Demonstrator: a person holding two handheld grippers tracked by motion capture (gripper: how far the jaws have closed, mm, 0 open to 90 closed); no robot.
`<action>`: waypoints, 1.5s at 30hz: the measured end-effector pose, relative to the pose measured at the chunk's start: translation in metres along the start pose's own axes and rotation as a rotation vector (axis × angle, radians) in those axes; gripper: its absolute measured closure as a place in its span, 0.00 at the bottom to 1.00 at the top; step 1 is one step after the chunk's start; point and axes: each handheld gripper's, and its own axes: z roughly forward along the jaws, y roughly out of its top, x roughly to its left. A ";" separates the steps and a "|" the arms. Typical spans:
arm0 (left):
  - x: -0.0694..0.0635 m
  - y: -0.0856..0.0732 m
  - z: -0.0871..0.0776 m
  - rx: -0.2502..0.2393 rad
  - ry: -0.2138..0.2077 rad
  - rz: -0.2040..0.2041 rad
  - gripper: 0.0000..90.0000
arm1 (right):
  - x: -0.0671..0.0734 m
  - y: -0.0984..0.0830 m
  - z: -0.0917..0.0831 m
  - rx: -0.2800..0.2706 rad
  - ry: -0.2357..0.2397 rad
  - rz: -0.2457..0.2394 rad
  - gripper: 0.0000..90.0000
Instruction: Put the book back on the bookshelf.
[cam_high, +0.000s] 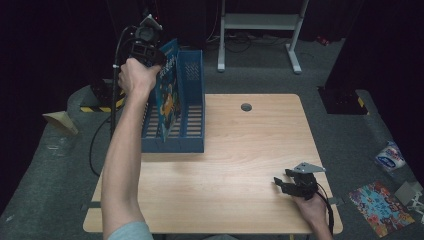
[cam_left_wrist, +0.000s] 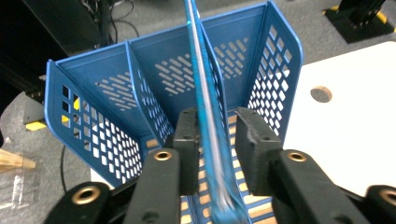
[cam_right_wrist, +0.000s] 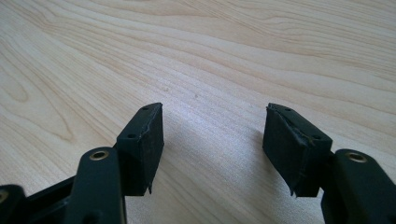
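A blue file rack with slotted walls stands on the wooden table at its far left. A thin blue picture book stands tilted in one of its slots. My left gripper is raised over the rack's back end. In the left gripper view the book's edge runs between the jaws. It lies close to the left pad, with a gap to the right pad. My right gripper rests open on the table's near right, with bare wood between its pads.
A round cable hole sits in the tabletop's far middle. A colourful book and a white packet lie on the floor at the right. A metal stand is behind the table.
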 end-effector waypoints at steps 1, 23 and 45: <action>-0.001 0.001 0.003 0.014 -0.010 -0.006 0.81 | 0.000 0.000 0.000 0.000 0.000 0.000 0.43; 0.016 -0.046 -0.002 -0.289 0.034 -0.089 0.92 | 0.000 0.000 0.000 -0.001 -0.002 -0.011 0.42; 0.017 -0.093 0.040 -0.417 -0.021 -0.249 0.92 | 0.002 0.000 0.001 0.002 -0.013 -0.019 0.43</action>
